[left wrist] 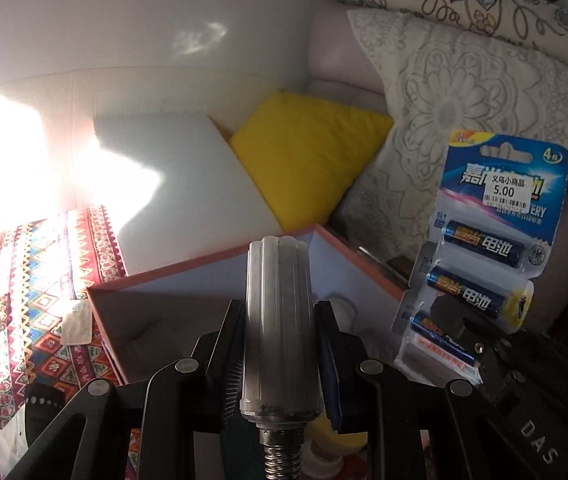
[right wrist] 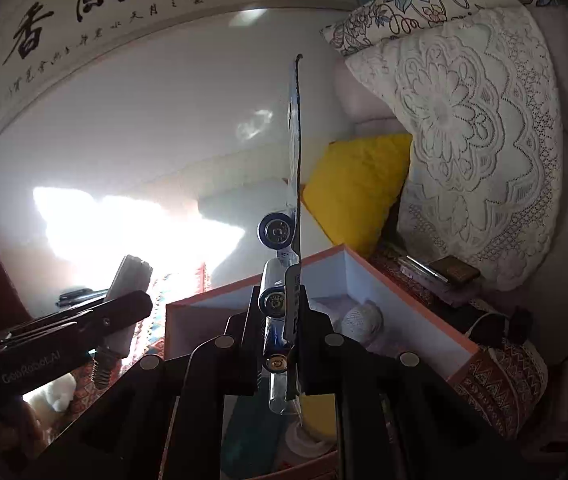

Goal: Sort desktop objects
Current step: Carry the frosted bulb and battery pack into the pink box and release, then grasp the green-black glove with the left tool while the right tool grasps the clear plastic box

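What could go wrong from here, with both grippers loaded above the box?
The left gripper clamps the smooth bulb on its ribbed body, tipped forward, so it might slide out. The right gripper pinches only the lower part of the battery pack, leaving the tall card free to swing or twist. Both hover close over the pink box, so they could collide when lowering.

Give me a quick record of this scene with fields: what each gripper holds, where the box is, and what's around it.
left gripper: shut on the bulb, screw base toward the camera
right gripper: shut on the battery pack, seen edge-on in its own view
box: open, pink-rimmed, ahead of and below both grippers
box contents: a white rounded item, identity unclear
surface: patterned cloth
background: yellow cushion, lace pillow
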`<state>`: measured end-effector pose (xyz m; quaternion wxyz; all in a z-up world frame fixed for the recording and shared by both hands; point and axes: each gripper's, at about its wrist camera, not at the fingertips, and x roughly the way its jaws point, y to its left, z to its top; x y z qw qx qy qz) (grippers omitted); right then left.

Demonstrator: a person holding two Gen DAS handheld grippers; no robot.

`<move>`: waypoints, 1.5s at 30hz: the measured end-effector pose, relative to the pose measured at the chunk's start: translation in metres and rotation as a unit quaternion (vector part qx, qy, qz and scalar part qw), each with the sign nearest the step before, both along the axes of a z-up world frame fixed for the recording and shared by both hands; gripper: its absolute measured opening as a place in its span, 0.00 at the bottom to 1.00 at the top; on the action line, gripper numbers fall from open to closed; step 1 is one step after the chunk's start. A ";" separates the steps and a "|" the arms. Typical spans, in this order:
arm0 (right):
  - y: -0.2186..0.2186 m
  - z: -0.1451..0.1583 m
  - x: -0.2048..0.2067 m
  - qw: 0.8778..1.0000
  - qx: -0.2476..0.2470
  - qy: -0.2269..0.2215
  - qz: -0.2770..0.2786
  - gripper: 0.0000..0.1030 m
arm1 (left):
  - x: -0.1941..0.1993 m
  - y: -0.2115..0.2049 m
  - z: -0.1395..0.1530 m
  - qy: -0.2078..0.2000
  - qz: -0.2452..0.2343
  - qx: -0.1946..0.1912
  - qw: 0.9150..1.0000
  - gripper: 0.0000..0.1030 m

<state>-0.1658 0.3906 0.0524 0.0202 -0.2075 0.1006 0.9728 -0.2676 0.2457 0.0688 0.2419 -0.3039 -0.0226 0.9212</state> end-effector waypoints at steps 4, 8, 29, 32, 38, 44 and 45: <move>-0.003 -0.020 -0.040 0.999 0.020 -0.018 -0.018 0.17 | -0.016 -0.001 -0.017 -0.012 0.034 -0.007 0.999 0.64; -0.002 -0.031 -0.047 0.995 0.058 -0.016 -0.078 0.79 | -0.020 -0.015 -0.024 -0.013 0.057 -0.001 0.998 0.77; -0.054 -0.016 -0.042 0.999 0.008 -0.001 -0.041 0.88 | 0.008 -0.150 -0.016 0.001 0.167 -0.017 0.986 0.93; -0.084 -0.014 -0.049 1.000 0.010 -0.002 -0.019 0.88 | 0.007 -0.194 -0.017 -0.001 0.204 -0.023 0.979 0.99; -0.157 -0.014 -0.066 0.999 0.023 -0.006 0.043 0.91 | -0.007 -0.297 -0.031 -0.025 0.255 -0.045 0.965 0.99; -0.237 -0.033 -0.095 0.988 0.019 -0.036 0.146 0.91 | -0.056 -0.403 -0.065 -0.091 0.264 -0.066 0.958 0.99; -0.250 -0.038 -0.101 0.985 0.017 -0.044 0.164 0.91 | -0.068 -0.416 -0.076 -0.111 0.257 -0.071 0.957 0.99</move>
